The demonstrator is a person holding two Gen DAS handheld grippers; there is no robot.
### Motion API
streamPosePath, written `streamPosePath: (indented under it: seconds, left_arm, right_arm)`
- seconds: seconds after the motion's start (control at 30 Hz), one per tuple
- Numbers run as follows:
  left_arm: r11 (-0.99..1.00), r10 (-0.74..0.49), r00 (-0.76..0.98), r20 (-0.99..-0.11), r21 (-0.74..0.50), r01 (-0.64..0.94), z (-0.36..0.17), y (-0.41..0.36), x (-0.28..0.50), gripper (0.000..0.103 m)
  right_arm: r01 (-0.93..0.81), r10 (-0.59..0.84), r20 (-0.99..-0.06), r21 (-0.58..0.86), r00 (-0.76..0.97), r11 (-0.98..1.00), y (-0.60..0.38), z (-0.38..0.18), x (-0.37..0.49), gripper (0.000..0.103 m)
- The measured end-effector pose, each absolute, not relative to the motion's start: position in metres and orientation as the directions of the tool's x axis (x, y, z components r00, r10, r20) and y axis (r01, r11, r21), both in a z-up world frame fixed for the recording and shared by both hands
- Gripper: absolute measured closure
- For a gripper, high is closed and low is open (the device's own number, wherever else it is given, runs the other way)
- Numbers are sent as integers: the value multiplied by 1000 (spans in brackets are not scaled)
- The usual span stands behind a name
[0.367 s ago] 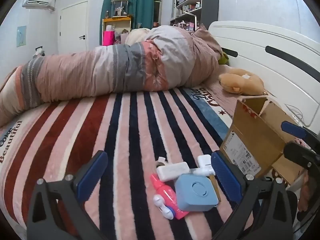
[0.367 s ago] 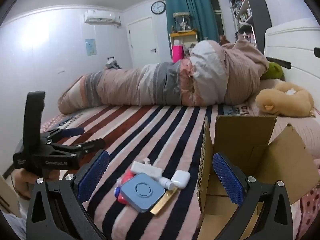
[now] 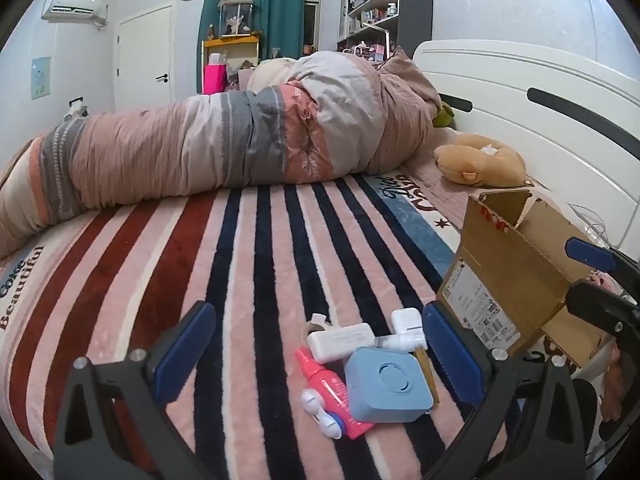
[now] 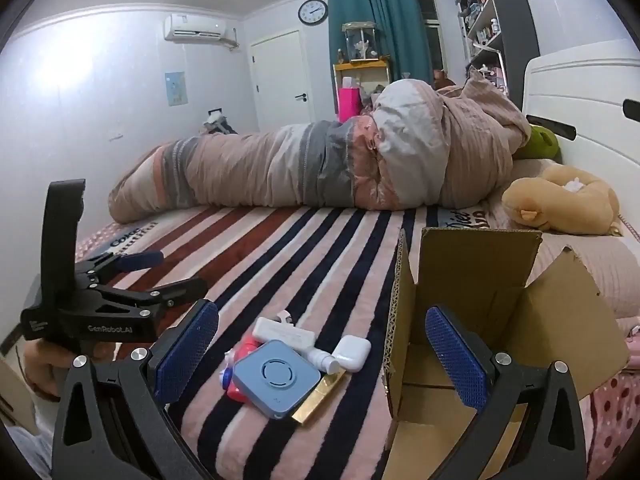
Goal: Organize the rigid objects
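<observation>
Nothing packed yet: cardboard box (image 4: 472, 280) at lower right looks empty (floor partly hidden). Blue speaker (image 4: 277, 379) and the pile sit beside it; your left gripper (image 3: 316, 360) and right gripper (image 4: 322, 354) are both spread, holding nothing.

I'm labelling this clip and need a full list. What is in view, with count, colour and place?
blue square gadget: 1, light blue, top of the pile on the bed
white charger block: 1, white, behind the gadget
earbud case: 1, white, pile's box side
pink tube: 1, pink-red, partly under the gadget
gold flat piece: 1, gold, under the gadget
cardboard box: 1, brown, open, right of the pile
striped blanket: 1, pink, red, navy, covering the bed
rolled duvet: 1, pink-grey, far side
plush toy: 1, tan, by the headboard
wall clock: 1, white face
left tool: open, empty, over the pile
right tool: open, empty
</observation>
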State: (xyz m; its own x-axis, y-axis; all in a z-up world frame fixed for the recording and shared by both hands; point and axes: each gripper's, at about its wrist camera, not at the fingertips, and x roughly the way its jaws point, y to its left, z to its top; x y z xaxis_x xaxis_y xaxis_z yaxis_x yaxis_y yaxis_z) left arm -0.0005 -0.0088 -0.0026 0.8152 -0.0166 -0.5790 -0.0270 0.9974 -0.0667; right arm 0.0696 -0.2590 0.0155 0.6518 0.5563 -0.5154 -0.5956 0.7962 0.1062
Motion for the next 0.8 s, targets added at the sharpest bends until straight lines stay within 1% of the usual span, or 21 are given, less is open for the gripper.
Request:
streamPosePath:
  seconds: [0.2,0.53,0.8]
  left_arm:
    - [997,-25,821,-570,-77,-24,2,-10,-3,0]
    - [995,-44,835,-549,-98,-12,7,-7,-9,0]
    - [996,-41,827,-561,-89,-11,3,-10,-9,0]
  right_arm:
    - [-582,548,-512,110,661,805,-251,21,52,0]
    - [-563,528,-516,102,675,820,-248,20,46,0]
    - [-561,520,-522,93,676,823,-247,20,45,0]
